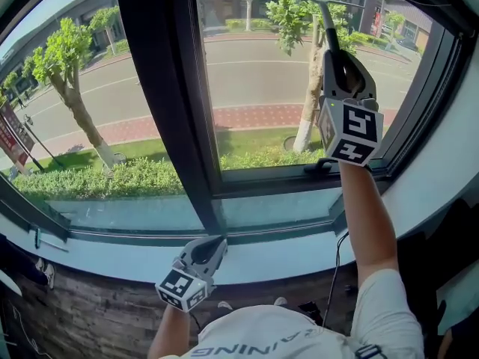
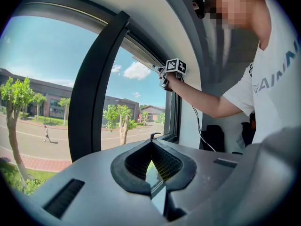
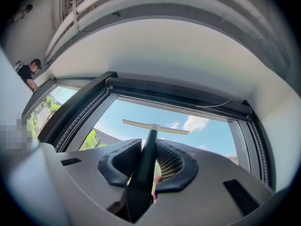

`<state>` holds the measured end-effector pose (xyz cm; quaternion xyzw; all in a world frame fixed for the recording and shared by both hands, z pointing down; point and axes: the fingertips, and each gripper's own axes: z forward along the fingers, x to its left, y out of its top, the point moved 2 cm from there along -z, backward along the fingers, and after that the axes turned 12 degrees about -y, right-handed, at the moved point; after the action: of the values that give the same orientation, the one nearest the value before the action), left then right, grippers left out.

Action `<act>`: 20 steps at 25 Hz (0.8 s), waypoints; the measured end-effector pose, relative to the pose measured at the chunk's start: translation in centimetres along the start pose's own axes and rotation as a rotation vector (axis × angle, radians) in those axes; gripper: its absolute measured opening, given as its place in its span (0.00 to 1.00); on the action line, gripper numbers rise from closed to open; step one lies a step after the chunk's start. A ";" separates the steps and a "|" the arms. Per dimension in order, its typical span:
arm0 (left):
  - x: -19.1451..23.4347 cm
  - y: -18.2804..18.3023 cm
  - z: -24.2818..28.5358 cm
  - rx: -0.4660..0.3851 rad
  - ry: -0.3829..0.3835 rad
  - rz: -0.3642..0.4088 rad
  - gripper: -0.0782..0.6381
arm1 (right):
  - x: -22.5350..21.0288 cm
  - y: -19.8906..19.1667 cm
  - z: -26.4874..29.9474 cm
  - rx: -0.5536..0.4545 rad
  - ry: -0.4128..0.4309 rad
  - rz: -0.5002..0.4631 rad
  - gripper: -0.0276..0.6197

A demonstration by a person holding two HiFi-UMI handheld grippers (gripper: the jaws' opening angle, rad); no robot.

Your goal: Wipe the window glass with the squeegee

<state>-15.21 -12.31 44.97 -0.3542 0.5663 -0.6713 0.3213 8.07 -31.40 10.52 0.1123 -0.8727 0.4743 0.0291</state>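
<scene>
— Nearest first?
— Starting with the left gripper (image 1: 213,247): hung low just above the sill (image 1: 299,254), short of the window glass (image 1: 254,81). Tips pressed together, nothing pinched between them. Looked idle.
— And further up?
— Then the right gripper (image 1: 337,58): raised on a stretched arm in front of the right-hand pane. Jaws clamped on the dark handle of the squeegee (image 3: 149,147), pinching it partway along its length.
— And the blade?
— Sat high, close under the top edge of the window frame (image 3: 178,100), crosswise and roughly level. Seemed to be against the glass or just off it; could not tell which.
— So which step?
— Looked like the start of a stroke at the top of the pane, not the end of one. Made out no streaks or wet marks, so hard to judge progress.
— Next move?
— Probably called for pressing the blade flat to the glass and drawing it straight down toward the bottom edge, level all the way, with a grip firm enough against twisting. Worth minding the small latch (image 1: 318,167) at the lower right corner of the pane, and the dark upright bar (image 1: 161,88) along its left edge.
— Beyond the glass?
— Showed trees, a lawn and a road; nothing to do with the job.
</scene>
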 end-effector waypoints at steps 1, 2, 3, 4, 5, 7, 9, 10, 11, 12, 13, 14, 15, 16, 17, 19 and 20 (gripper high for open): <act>-0.1 0.0 0.0 0.000 -0.001 0.000 0.13 | 0.0 -0.4 -0.3 0.003 0.000 -0.007 0.19; -0.1 0.0 0.0 0.001 -0.001 0.000 0.13 | 0.1 -0.8 -0.6 0.005 0.001 -0.011 0.19; -0.1 0.0 0.0 0.002 -0.001 0.000 0.13 | 0.1 -1.1 -1.0 0.009 0.002 -0.013 0.19; -0.2 0.1 0.0 0.003 -0.002 0.000 0.13 | 0.2 -1.6 -1.3 0.015 0.002 -0.013 0.19; -0.2 0.1 0.0 0.003 -0.003 -0.001 0.13 | 0.3 -2.0 -1.6 0.023 0.002 -0.013 0.19; -0.3 0.1 0.0 0.003 -0.004 0.000 0.13 | 0.5 -3.0 -2.3 0.038 0.004 -0.012 0.19; -0.4 0.1 0.1 0.002 -0.005 0.000 0.13 | 0.6 -3.8 -3.0 0.057 0.006 -0.005 0.19; -0.5 0.1 0.0 0.003 -0.006 0.001 0.13 | 0.7 -4.2 -3.4 0.063 0.006 -0.004 0.19; -0.5 0.0 0.0 0.004 -0.006 0.001 0.13 | 0.8 -4.6 -3.7 0.069 0.006 -0.006 0.19; -0.5 0.0 0.0 0.004 -0.006 0.002 0.13 | 0.8 -5.0 -4.0 0.075 0.008 -0.007 0.19; -0.6 0.0 0.0 0.004 -0.006 0.002 0.13 | 0.9 -5.4 -4.3 0.083 0.010 -0.007 0.19; -0.6 -0.1 -0.1 0.004 -0.006 0.001 0.13 | 1.0 -5.6 -4.6 0.091 0.013 -0.006 0.19; -0.7 -0.1 -0.1 0.005 -0.006 0.001 0.13 | 1.1 -5.9 -4.8 0.099 0.017 -0.004 0.19; -0.8 -0.1 -0.2 0.005 -0.007 0.000 0.13 | 1.2 -6.1 -5.1 0.106 0.019 -0.003 0.19; -0.9 -0.1 -0.2 0.005 -0.007 0.000 0.13 | 1.3 -6.3 -5.3 0.113 0.021 -0.003 0.19; -1.0 0.0 -0.3 0.005 -0.009 0.001 0.13 | 1.3 -6.8 -5.8 0.128 0.025 -0.003 0.19; -1.1 0.1 -0.3 0.006 -0.009 0.001 0.13 | 1.3 -7.1 -6.1 0.136 0.026 -0.005 0.19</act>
<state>-14.84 -11.25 44.74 -0.3561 0.5631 -0.6710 0.3253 8.07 -30.28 19.91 0.1099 -0.8376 0.5339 0.0340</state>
